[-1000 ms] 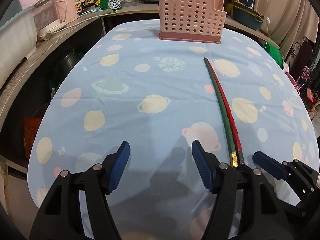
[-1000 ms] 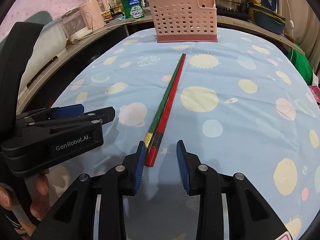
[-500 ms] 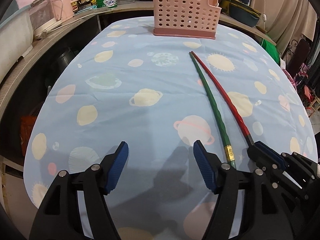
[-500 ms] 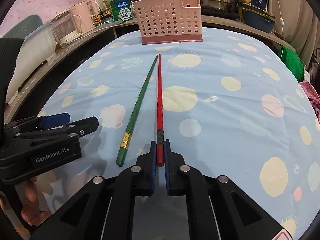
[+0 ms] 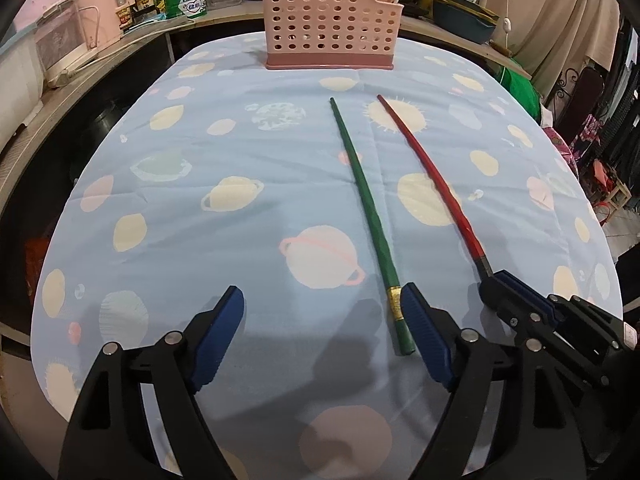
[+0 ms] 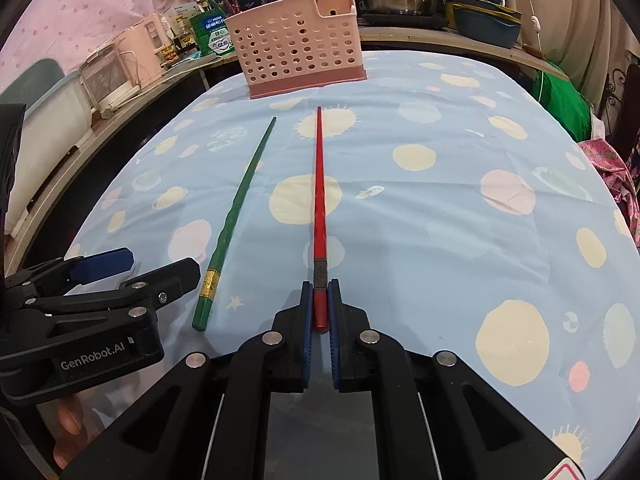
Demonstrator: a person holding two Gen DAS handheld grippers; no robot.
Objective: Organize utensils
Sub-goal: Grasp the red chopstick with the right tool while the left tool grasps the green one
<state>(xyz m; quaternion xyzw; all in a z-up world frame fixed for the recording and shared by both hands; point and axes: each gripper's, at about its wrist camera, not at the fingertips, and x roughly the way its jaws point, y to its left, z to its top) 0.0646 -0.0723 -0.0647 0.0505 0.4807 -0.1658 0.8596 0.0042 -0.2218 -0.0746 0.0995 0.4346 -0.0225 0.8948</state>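
Here, at the near edge of the table (image 6: 460, 208), the right gripper (image 6: 320, 312) is clamped on the butt of the red chopstick (image 6: 319, 184). The left gripper (image 5: 324, 324) stands wide, having just been opening, with nothing pressed between its pads; the green chopstick (image 5: 366, 208) lies by its right finger. Both sticks point at the pink perforated utensil basket (image 5: 330, 28) near the far edge. The pick-up step looks under way; next the left must close on the green butt
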